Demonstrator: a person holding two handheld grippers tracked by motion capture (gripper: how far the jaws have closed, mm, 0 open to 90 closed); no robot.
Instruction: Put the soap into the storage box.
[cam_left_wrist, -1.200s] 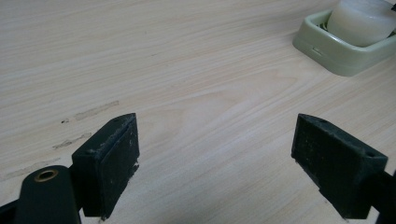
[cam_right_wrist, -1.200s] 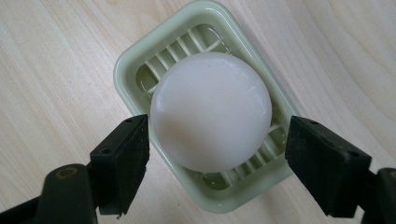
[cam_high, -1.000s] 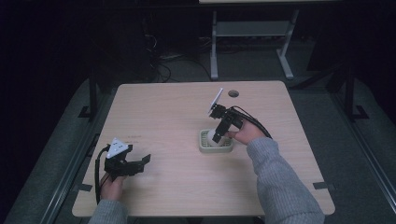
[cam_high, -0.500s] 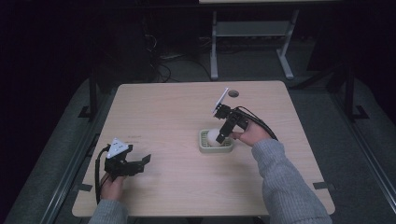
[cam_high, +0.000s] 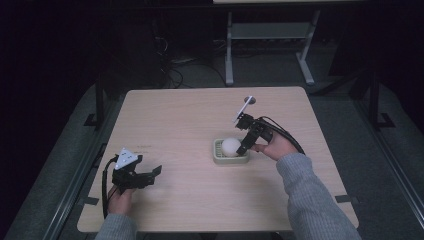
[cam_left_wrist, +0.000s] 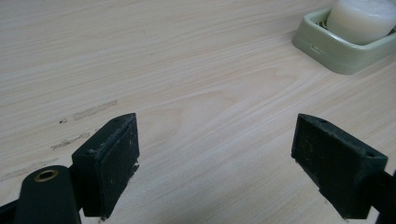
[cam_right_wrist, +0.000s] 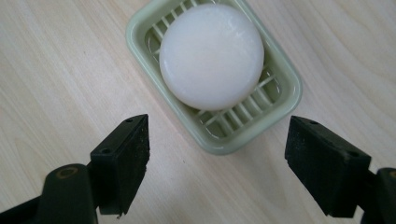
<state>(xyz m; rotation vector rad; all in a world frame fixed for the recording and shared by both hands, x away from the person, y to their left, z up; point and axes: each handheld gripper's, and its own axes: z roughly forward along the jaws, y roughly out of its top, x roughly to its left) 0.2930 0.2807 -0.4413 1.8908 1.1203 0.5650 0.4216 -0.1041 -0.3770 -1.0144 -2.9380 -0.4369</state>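
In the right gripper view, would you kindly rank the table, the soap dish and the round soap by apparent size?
1. table, spreading past every edge.
2. soap dish, green and slatted.
3. soap, lying inside the dish.

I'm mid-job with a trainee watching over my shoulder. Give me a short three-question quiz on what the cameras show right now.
1. True or false: the right hand-held gripper is shut on the white round soap.
2. Where does the soap lie?
A. on the bare table
B. in the pale green soap dish
C. between the jaws of the left hand-held gripper
3. Fill in: the left hand-held gripper is held over the wooden table, and its jaws are ____.

Key:
1. False. Its jaws stand wide apart, short of the dish, touching nothing.
2. B. It rests on the dish's ribbed floor.
3. Open, with nothing between them.
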